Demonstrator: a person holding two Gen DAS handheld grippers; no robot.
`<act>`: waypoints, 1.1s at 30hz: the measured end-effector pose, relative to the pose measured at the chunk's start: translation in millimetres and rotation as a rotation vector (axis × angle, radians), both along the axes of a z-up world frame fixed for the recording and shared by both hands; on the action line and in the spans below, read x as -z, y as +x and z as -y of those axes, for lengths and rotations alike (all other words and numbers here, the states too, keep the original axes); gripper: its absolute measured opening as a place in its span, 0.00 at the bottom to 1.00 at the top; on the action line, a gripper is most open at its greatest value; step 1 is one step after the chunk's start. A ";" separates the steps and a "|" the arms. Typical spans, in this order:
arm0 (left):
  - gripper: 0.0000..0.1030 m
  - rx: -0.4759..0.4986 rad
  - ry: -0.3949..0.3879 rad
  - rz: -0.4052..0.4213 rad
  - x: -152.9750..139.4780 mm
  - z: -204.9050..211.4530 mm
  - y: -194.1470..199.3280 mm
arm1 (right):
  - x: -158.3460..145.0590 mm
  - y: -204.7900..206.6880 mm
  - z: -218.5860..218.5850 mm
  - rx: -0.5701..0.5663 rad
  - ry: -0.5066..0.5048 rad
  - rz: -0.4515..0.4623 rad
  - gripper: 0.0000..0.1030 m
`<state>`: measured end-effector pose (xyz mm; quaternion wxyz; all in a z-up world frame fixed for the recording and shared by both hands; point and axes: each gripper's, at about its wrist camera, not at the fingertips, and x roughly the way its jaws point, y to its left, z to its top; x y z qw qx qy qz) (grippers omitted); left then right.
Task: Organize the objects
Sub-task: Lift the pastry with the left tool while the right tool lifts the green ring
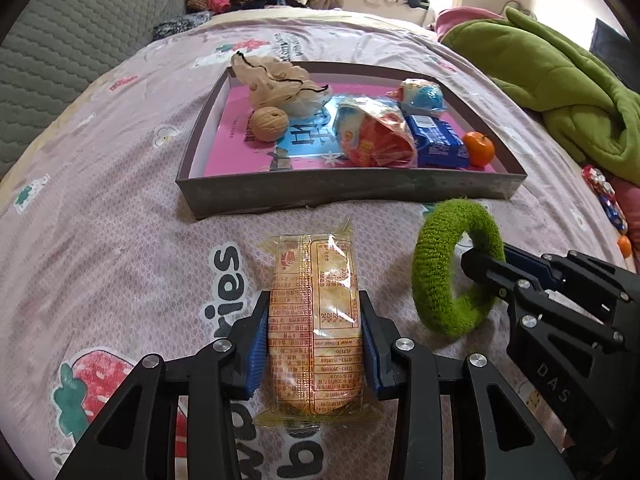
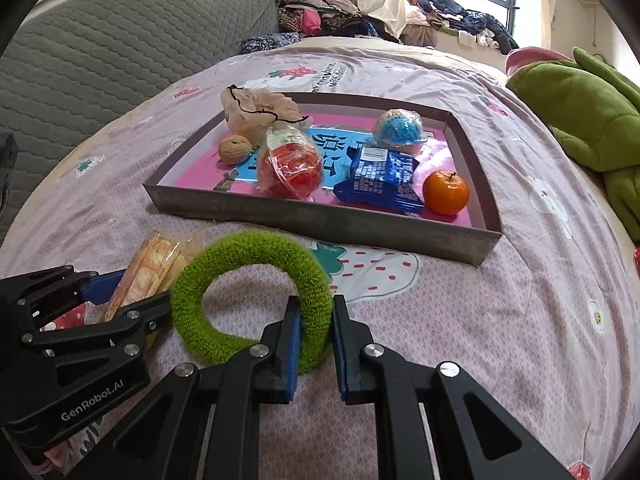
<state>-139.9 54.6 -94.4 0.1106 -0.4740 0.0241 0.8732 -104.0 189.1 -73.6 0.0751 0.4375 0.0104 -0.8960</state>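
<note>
My left gripper (image 1: 314, 340) is shut on a yellow-wrapped cake packet (image 1: 314, 312), held lengthwise just above the pink bedsheet; the packet also shows in the right wrist view (image 2: 146, 276). My right gripper (image 2: 314, 332) is shut on a fuzzy green ring (image 2: 256, 300), gripping its right side; the ring also shows in the left wrist view (image 1: 456, 268). Ahead of both lies a shallow grey box (image 1: 348, 194), also seen in the right wrist view (image 2: 320, 220). It holds a walnut (image 1: 269, 124), a beige drawstring pouch (image 1: 276, 80), a red snack bag (image 1: 376, 136), a blue packet (image 1: 436, 140), a blue-white ball (image 1: 424, 94) and a tangerine (image 1: 478, 148).
A green blanket (image 1: 560, 92) lies at the right of the bed. A grey quilted cushion (image 1: 60, 52) stands at the left. Clothes are piled at the back by the window (image 2: 380, 12). Small wrapped items and another tangerine (image 1: 624, 246) lie at the far right.
</note>
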 end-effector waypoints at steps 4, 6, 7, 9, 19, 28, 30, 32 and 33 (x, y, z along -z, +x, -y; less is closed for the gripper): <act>0.39 0.002 0.005 -0.013 -1.4 0.2 6.4 | -3.0 5.2 -4.3 0.008 -0.017 -0.006 0.14; 0.39 0.005 -0.002 -0.018 -2.0 -0.6 9.5 | -4.3 8.4 -6.0 0.013 -0.024 -0.012 0.14; 0.39 0.006 0.000 -0.020 -2.3 -1.0 10.9 | -5.0 10.2 -7.5 0.016 -0.029 -0.013 0.14; 0.39 0.010 0.006 -0.021 -3.4 -1.8 14.0 | -6.2 13.1 -9.3 0.022 -0.039 -0.016 0.14; 0.39 0.019 0.022 -0.051 -12.3 -4.0 32.2 | -16.3 32.1 -10.8 0.034 -0.053 -0.046 0.14; 0.39 0.014 0.059 -0.131 -48.4 2.7 38.0 | -56.7 43.2 -19.9 0.055 -0.074 -0.147 0.14; 0.39 0.015 0.064 -0.153 -59.4 3.6 36.6 | -66.6 43.6 -23.1 0.062 -0.080 -0.167 0.14; 0.39 0.014 0.068 -0.176 -70.4 4.7 35.2 | -74.2 42.4 -25.6 0.064 -0.082 -0.181 0.14; 0.39 0.016 0.070 -0.185 -75.6 4.9 33.7 | -78.4 41.3 -27.0 0.068 -0.080 -0.189 0.14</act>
